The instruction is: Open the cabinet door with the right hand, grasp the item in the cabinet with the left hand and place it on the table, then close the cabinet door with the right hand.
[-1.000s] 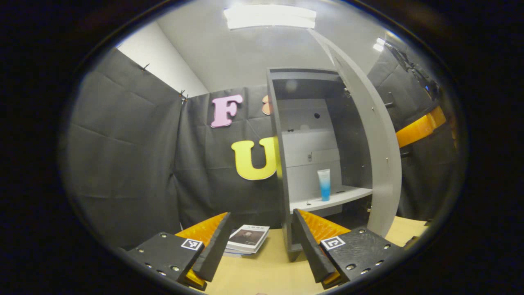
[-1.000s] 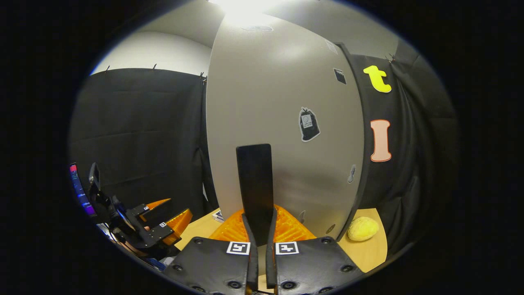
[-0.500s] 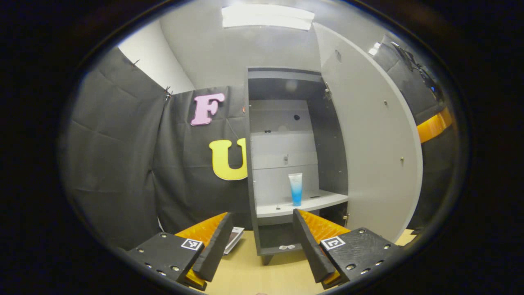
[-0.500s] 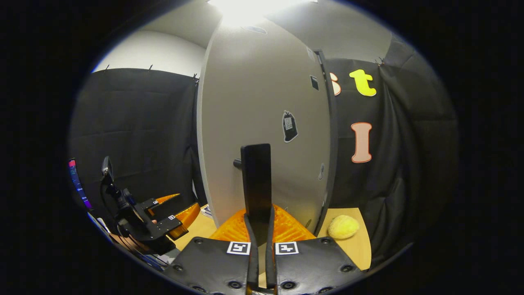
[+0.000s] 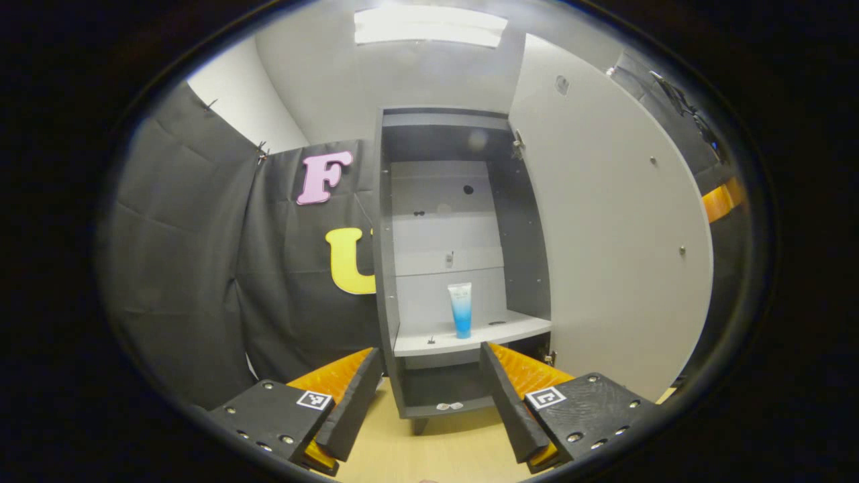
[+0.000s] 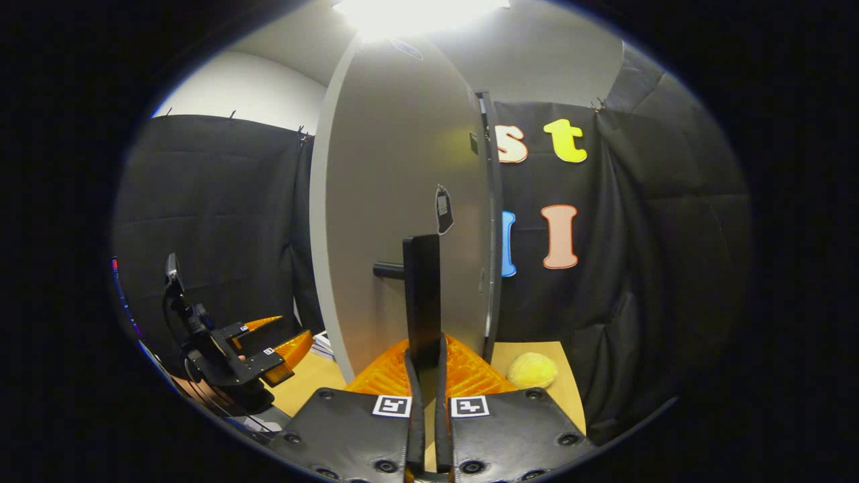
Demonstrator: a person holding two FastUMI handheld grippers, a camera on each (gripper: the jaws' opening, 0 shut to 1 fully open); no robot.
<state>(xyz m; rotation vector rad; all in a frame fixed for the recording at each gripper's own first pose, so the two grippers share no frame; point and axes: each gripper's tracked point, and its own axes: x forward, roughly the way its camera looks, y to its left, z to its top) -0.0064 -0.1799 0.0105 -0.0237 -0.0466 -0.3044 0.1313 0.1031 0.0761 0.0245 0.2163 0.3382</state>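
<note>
The grey cabinet (image 5: 389,268) stands on the wooden table with its door (image 5: 604,235) swung wide to the right. Inside, a white-and-blue tube (image 5: 460,310) stands upright on the white shelf (image 5: 470,339). My left gripper (image 5: 429,396) is open and empty, a short way in front of the cabinet and below shelf height. In the right gripper view, my right gripper (image 6: 424,355) is shut on the black vertical door handle (image 6: 421,295) on the outer face of the door (image 6: 396,201). The left gripper (image 6: 248,349) appears there at the far left, beyond the door's edge.
A yellow sponge-like ball (image 6: 531,370) lies on the table (image 6: 537,402) to the right of the door. A stack of books (image 6: 323,345) lies on the table beside the door's free edge. Black cloth walls close the booth on all sides.
The door has swung further open with my right gripper on its handle. My left gripper has come round to face the cabinet's inside, and the books have left its view.
</note>
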